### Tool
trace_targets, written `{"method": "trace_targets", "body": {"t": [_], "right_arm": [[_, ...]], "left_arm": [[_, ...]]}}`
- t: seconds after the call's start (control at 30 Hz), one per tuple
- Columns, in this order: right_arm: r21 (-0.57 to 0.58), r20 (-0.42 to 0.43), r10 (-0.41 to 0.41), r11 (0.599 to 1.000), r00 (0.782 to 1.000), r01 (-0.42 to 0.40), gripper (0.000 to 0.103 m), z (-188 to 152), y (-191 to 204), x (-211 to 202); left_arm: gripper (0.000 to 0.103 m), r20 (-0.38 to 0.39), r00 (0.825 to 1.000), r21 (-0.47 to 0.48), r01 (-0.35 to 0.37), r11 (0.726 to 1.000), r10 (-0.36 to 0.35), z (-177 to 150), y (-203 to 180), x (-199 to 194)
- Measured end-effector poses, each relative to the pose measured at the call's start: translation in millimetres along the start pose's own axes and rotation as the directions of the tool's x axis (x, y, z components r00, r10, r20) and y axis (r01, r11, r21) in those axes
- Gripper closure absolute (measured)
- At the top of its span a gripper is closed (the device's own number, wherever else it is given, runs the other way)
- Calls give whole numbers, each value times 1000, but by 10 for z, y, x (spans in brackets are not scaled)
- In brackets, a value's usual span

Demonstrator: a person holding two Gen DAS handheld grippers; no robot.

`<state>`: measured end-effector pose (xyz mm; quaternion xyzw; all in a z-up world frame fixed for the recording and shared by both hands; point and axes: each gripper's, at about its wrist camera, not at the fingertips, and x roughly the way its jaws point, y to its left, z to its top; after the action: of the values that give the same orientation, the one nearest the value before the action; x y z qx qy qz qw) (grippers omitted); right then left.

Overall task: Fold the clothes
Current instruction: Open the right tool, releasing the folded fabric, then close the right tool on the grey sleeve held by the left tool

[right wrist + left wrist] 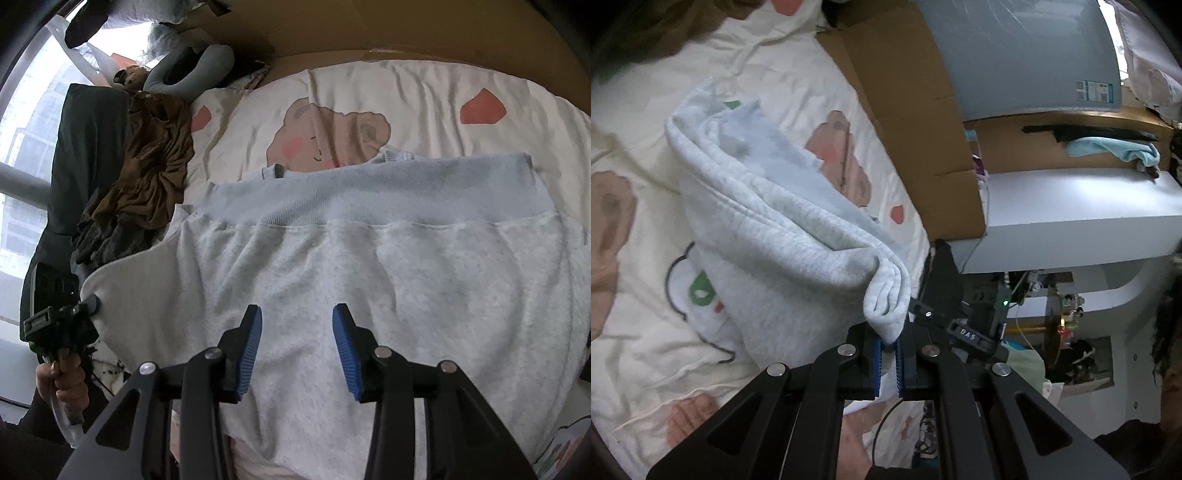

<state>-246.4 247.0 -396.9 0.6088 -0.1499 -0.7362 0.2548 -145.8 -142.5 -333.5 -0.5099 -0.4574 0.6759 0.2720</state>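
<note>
A light grey sweatshirt (768,240) lies partly folded on a cream bed sheet (798,92) printed with bears. My left gripper (889,354) is shut on a folded corner of it, and the cloth rises bunched from the blue pads. In the right wrist view the same sweatshirt (369,277) spreads flat, its pale blue ribbed hem (369,192) at the far side. My right gripper (297,332) hovers open just above the grey cloth, with nothing between its fingers. At the left of that view the left gripper (88,304) pinches the garment's corner, held by a hand (66,376).
A brown garment (155,158) and dark clothes (85,147) are piled at the bed's left side by a window. Cardboard (905,110) lines the bed's far edge. Beyond it is a white ledge (1071,206) with a light blue cloth (1115,149).
</note>
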Motion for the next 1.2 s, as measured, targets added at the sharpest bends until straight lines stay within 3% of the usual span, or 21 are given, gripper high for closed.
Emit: {"method": "trace_targets", "body": {"t": [0.37,0.5,0.8,1.13,1.17,1.2], "right_arm": [[-112,-17,80,990,997,-81,64,-72,403,-77],[-179,-27,116,977,993,-119,54,-106,636,-87],[-303,-57,145,940,988,-155,45,-200,1080,46],[-337,-53,106,934,993,-118,45,-165,1252,425],[-335,-56,104,935,993,-117,47,-159,1262,477],[-324,-58,108,938,992,-121,57,-149,1255,512]], "left_arm": [[98,-14,998,40,58,998,-57,207,-200,283],[98,-4,997,25,74,997,-74,233,-196,359],[98,-1,997,8,73,997,-73,269,-206,500],[98,3,997,-7,79,997,-79,265,-202,507],[98,4,997,-7,79,997,-79,264,-203,503],[98,5,997,-7,79,997,-79,264,-205,498]]}}
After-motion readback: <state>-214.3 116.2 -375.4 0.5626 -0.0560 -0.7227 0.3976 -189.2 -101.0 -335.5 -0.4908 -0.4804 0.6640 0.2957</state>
